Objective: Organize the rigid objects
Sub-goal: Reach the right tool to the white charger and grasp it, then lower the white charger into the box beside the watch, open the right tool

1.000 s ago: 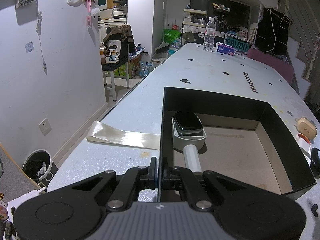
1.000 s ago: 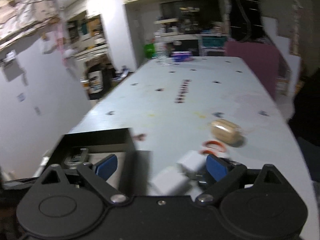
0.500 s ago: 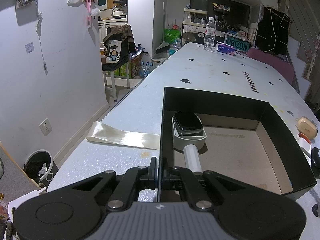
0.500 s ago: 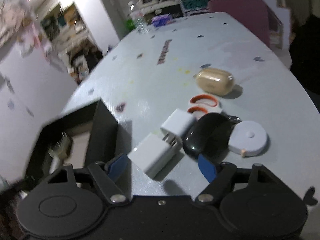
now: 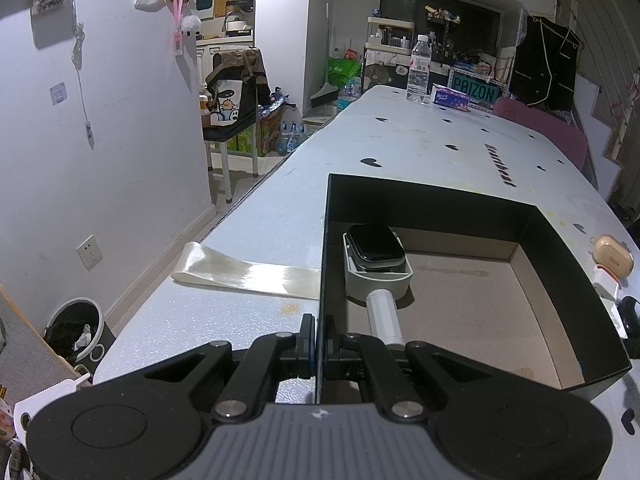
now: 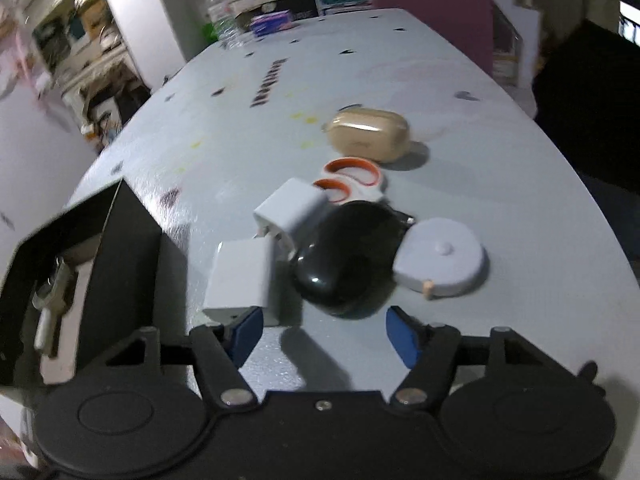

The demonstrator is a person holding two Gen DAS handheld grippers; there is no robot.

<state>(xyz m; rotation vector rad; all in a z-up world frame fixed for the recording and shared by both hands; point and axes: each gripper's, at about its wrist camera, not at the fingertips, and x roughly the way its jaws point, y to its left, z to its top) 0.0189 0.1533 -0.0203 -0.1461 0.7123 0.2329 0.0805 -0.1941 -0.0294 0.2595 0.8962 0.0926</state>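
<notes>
My left gripper [image 5: 319, 350] is shut on the left wall of a black open box [image 5: 436, 196], which also shows in the right wrist view [image 6: 128, 240]. A smartwatch on a white stand [image 5: 378, 260] lies inside it. My right gripper [image 6: 326, 334] is open, low over the table, just before a black glossy mouse [image 6: 346, 258]. Two white chargers [image 6: 240, 274] [image 6: 292, 210], a round white tape measure [image 6: 440, 262], an orange-and-white piece [image 6: 352, 178] and a tan earbud case [image 6: 368, 132] lie around the mouse.
A long white table [image 5: 420, 140] with dark heart marks carries a water bottle [image 5: 419, 68] and a tissue pack [image 5: 450, 100] at its far end. A strip of shiny tape [image 5: 244, 272] hangs at its left edge. A pink chair [image 6: 436, 28] stands at the right.
My right gripper has dropped and moved forward toward the cluster of small objects; they now loom larger and the mouse sits just ahead of the fingers. The left gripper has not moved.
</notes>
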